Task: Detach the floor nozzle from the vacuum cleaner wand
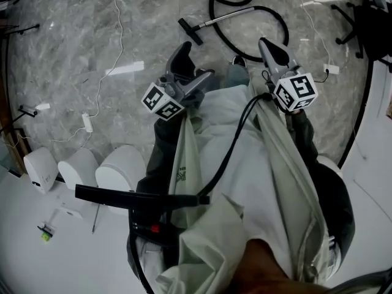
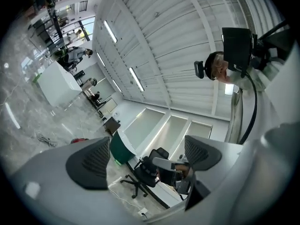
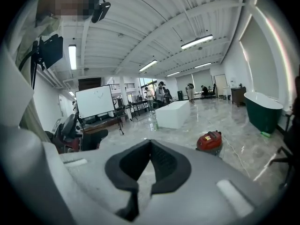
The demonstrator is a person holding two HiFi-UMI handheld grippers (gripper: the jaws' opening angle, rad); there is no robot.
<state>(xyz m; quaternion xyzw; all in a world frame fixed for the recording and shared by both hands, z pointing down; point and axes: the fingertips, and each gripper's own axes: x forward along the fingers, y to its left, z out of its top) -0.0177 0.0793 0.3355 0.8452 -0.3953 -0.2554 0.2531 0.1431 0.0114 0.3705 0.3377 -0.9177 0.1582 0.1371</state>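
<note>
Vac hose point(image 1: 211, 11) partly off-frame, top edge, head view

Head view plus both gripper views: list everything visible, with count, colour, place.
floor nozzle: one, black, floor ahead, on the wand's end
wand: one, silver, lying on floor
hose: one, black, looped beside wand
vacuum body: one, red, floor further off
cables: several, white, floor left
rounded units: three, white, lower left
office chair: one, black, by desks
tub: one, green, far right
left gripper: grey, open, empty
right gripper: grey, shut, empty

Marble floor point(image 1: 61, 41), ribbed ceiling point(image 2: 178, 41) — strip lights point(image 3: 196, 41)
</note>
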